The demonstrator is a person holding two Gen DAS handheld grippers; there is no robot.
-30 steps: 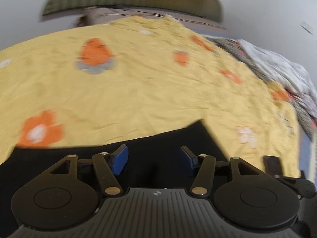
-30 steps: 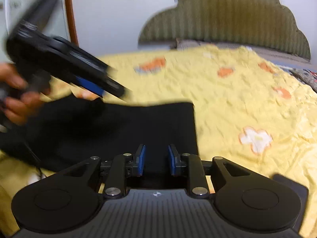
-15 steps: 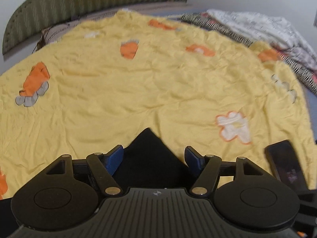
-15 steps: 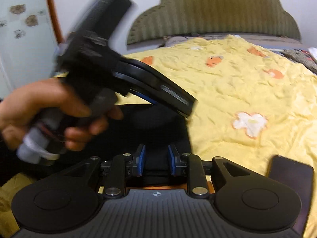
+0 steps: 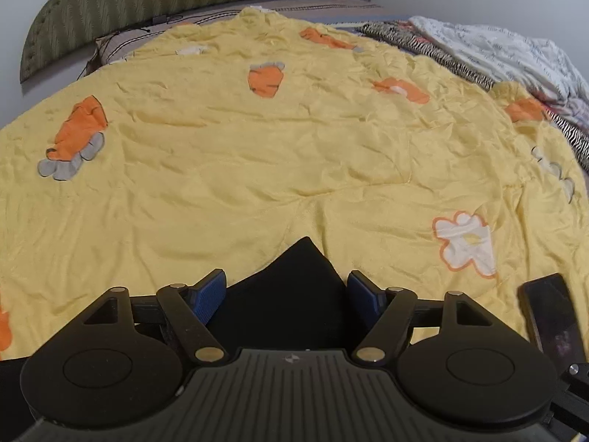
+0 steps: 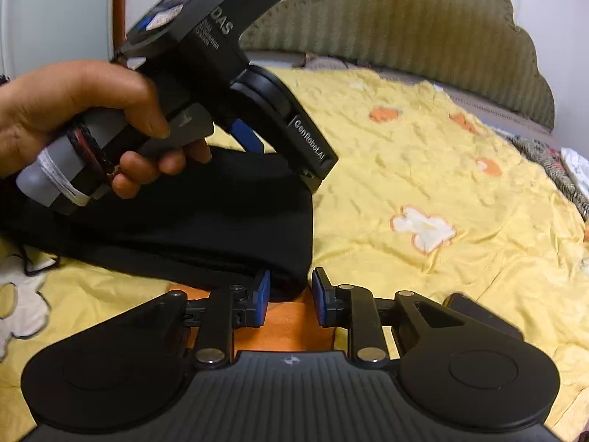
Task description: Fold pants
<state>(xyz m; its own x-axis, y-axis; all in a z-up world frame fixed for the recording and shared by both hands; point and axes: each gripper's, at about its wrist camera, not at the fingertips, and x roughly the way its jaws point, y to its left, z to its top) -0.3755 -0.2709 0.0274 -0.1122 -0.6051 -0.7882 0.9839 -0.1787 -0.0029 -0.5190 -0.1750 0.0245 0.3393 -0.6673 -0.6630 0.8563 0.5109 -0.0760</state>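
Note:
Black pants lie on a yellow flowered bedspread. In the left wrist view a pointed corner of the pants sits between the spread blue pads of my left gripper, which is open just over the cloth. In the right wrist view my right gripper is partly open, with the near right corner of the pants at its fingertips, not clamped. The left gripper, held in a hand, hovers over the far edge of the pants.
A dark phone lies on the bedspread to the right, also in the right wrist view. A green headboard is at the back. Patterned bedding is heaped at the far right.
The left gripper has swung right over the pants to their right corner. The right gripper has drawn back to the near corner, its pads slightly wider apart.

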